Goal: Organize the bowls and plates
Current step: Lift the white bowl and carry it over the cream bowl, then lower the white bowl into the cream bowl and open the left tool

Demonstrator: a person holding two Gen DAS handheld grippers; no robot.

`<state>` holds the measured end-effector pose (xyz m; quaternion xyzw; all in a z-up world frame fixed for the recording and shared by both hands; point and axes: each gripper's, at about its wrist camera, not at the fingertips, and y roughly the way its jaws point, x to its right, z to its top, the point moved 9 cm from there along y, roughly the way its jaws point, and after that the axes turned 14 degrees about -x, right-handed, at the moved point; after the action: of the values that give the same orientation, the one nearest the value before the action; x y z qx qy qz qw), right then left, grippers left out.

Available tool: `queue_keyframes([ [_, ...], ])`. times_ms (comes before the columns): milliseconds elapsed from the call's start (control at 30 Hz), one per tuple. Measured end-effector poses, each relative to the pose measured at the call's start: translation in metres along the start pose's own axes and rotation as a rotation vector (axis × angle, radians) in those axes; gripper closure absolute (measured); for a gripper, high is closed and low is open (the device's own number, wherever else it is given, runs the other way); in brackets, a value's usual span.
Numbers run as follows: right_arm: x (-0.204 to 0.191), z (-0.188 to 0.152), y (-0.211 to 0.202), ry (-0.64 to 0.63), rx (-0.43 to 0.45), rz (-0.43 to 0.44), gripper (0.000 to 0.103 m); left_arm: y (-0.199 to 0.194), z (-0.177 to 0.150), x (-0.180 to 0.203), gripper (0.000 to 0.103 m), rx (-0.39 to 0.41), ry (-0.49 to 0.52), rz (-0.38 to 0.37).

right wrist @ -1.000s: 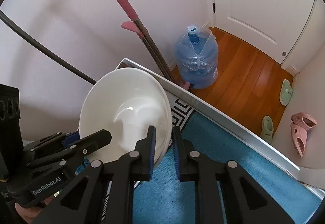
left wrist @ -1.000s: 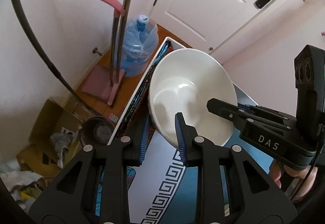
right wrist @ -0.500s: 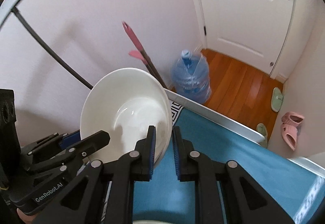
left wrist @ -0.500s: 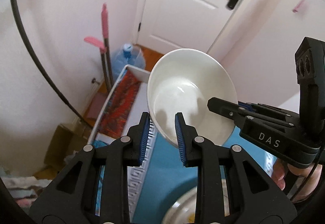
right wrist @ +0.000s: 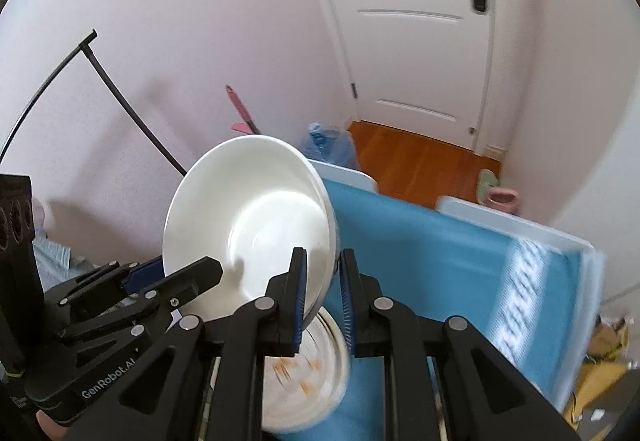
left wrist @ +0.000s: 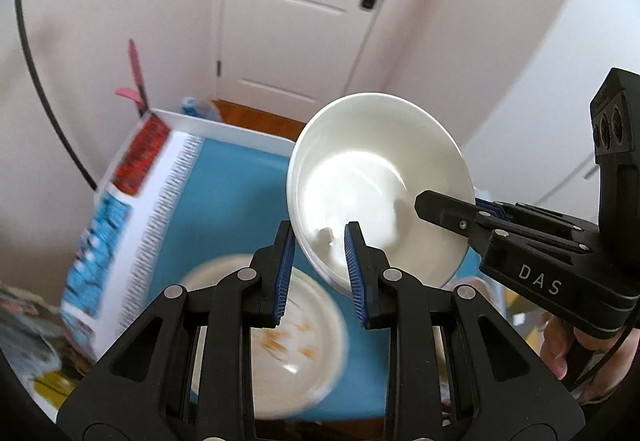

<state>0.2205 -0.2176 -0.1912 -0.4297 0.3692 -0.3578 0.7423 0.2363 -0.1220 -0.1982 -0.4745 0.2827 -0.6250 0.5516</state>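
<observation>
While the white bowl hangs tilted in the air, its open side turned toward both cameras, it sits above and a little behind the soiled plate that lies on the blue-covered bench. That plate, flecked with orange crumbs, serves as the landmark: the bowl floats over its far edge, clear of it, with the bench cloth's patterned border well off to the plate's side and the white door far beyond.

The left tongs pinch the bowl's near rim, one blue pad inside the wall and one outside. The right tongs grip the opposite stretch of rim the same way, pressed nearly together on the thin wall. So the bowl is carried between the two, rim held at two points, its base free.

The step in hand looks like carrying the bowl over to set it down or stack it. To do that well, both hands should travel together so neither grip twists the rim, and the tilt should be levelled before lowering. A smooth glazed wall can slip from narrow pads, so a steady pace matters. If it is meant for the plate, it should land centred before either grip loosens.
</observation>
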Motion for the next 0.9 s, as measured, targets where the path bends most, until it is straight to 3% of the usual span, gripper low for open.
queue_keyframes([
  [233, 0.062, -0.075, -0.055, 0.086, 0.026, -0.059, 0.088, 0.012, -0.046, 0.090, 0.080, -0.061, 0.087, -0.062],
  [467, 0.118, -0.134, -0.071, 0.202, 0.014, -0.108, 0.088, 0.047, -0.083, 0.150, 0.080, -0.165, 0.170, -0.103],
  [733, 0.162, -0.190, -0.044, 0.312, -0.056, -0.109, 0.088, 0.106, -0.126, 0.176, 0.080, -0.324, 0.224, -0.086],
  [900, 0.175, -0.209, -0.017, 0.355, -0.105, -0.086, 0.088, 0.131, -0.135, 0.173, 0.080, -0.366, 0.238, -0.050],
])
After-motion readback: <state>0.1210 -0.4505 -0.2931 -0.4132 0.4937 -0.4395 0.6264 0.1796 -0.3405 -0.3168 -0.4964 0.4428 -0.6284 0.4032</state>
